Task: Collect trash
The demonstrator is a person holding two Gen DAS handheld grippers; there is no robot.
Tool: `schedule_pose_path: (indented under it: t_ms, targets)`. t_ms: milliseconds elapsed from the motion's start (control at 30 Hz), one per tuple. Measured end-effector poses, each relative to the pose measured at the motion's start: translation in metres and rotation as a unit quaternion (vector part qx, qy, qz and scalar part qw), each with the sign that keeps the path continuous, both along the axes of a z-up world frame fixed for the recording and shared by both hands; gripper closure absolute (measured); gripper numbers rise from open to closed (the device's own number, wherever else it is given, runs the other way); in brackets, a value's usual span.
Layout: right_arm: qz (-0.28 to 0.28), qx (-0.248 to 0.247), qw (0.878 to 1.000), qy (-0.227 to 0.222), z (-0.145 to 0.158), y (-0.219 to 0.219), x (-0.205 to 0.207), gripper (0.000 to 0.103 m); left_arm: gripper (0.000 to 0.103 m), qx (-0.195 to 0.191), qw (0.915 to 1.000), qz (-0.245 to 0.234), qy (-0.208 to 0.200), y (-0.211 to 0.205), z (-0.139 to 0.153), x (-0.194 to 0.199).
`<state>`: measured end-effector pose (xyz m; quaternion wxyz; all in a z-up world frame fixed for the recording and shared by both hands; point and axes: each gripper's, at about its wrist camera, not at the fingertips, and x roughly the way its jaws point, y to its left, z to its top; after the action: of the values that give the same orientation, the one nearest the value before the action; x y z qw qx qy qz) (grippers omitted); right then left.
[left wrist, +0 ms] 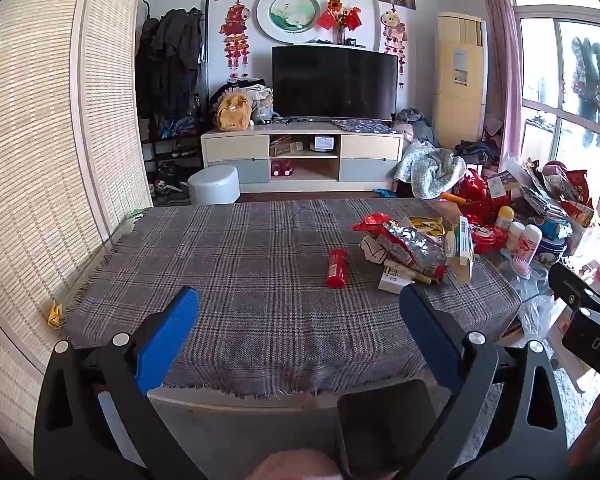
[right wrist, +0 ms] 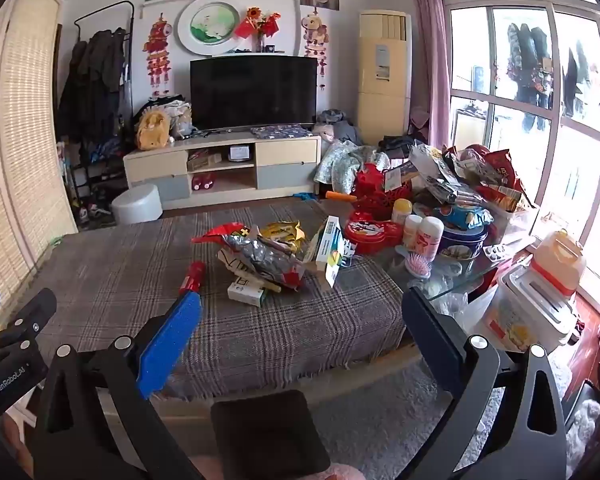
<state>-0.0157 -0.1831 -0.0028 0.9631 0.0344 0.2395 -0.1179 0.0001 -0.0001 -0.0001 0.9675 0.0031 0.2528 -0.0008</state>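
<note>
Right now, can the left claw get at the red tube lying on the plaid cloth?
Probably yes. The left claw is open and empty, and only bare plaid cloth lies between it and the red tube, which sits apart from the wrapper pile.

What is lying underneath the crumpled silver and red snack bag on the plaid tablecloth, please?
Under the silver and red snack bag a small white box sticks out at the near side, with a cream wrapper to its left. Whatever lies beneath the bag's middle is covered.

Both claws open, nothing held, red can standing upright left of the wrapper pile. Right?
Not quite: the red can lies on its side, left of the wrapper pile, as the left wrist view shows. Left claw and right claw are open, nothing held.
</note>
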Motion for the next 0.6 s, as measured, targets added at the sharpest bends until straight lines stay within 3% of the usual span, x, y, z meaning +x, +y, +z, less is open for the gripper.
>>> schedule_pose_path:
  t_ms: [600]
  targets:
    - [0.000,-0.003,1.000,-0.008,0.003,0.000,0.000,0.003,0.008,0.008,0.9999,0.002,-0.013,0.004,0.011,-0.002]
